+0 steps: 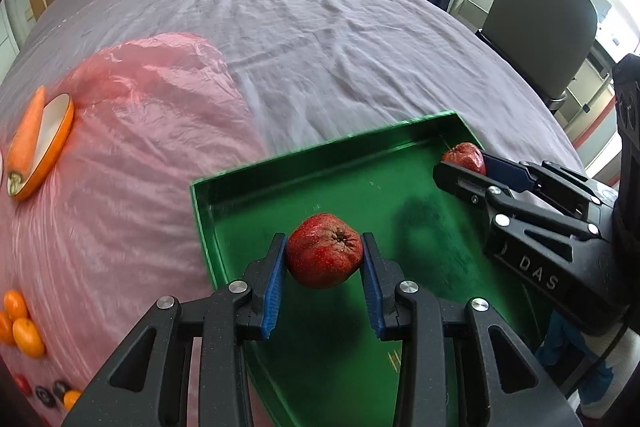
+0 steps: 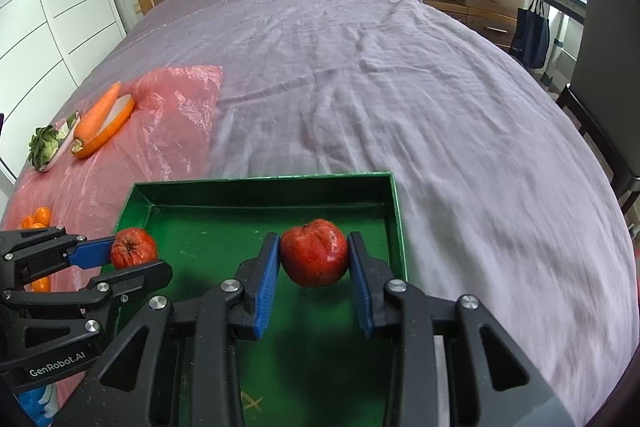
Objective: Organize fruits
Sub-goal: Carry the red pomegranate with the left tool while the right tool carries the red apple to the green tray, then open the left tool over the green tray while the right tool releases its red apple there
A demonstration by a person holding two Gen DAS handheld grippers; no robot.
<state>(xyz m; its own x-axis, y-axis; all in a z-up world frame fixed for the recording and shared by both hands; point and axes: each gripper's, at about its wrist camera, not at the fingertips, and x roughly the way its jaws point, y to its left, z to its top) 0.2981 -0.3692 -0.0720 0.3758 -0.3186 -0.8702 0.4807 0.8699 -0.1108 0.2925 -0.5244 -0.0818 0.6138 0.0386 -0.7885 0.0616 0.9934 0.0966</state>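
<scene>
A green tray (image 1: 248, 167) (image 2: 256, 185) lies on the bed. Over its left part my left gripper (image 1: 325, 261) is shut on a wrinkled red apple (image 1: 324, 255), its blue pads pressing both sides. The same apple (image 2: 133, 247) and left gripper (image 2: 116, 255) show at the tray's left rim in the right wrist view. My right gripper (image 2: 314, 259) is shut on a second red apple (image 2: 314, 253) above the tray's right half. From the left wrist view that apple (image 1: 464, 155) and right gripper (image 1: 466, 165) hang near the tray's far right corner.
A pink plastic sheet (image 1: 152, 131) (image 2: 176, 115) left of the tray bears an orange dish (image 1: 52, 143) (image 2: 110, 129) with a carrot (image 1: 26, 135) (image 2: 96, 113), small oranges (image 1: 20, 323) (image 2: 38, 217) and a leafy green vegetable (image 2: 44, 145). Grey bedsheet (image 2: 400, 87) stretches beyond. A chair (image 1: 540, 27) stands right.
</scene>
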